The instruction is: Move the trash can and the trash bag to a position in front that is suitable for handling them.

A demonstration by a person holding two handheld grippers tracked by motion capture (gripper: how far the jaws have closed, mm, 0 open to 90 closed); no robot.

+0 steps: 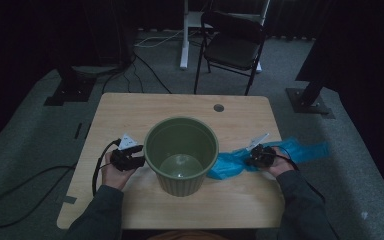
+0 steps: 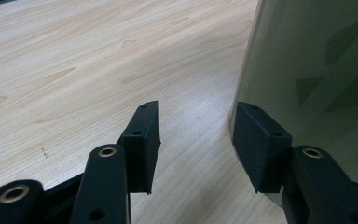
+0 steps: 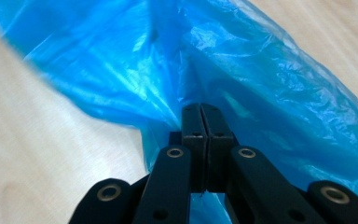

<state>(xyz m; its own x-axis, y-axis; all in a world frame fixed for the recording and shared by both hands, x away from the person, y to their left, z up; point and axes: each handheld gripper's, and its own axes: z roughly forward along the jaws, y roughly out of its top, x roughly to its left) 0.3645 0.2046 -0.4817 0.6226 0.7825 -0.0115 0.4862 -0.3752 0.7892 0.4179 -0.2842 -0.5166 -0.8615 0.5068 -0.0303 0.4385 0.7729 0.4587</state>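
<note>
Plainly unlabelled green bin (image 1: pixel 181 155), right tongs (image 3: pixel 201 116) pinching blue bag (image 3: pixel 270 88)

My high view looks forward and down on the whole table (image 1: pixel 130 107) from above my side. My left gripper view sits low and close, facing the green bin (image 2: pixel 317 70), which the high view shares. My right gripper view presses very near the blue bag (image 3: pixel 121 65), seen above too.

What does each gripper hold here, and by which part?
The right gripper is clamped on a fold of the blue plastic bag. The left gripper holds nothing, jaws open beside the green bin.
</note>
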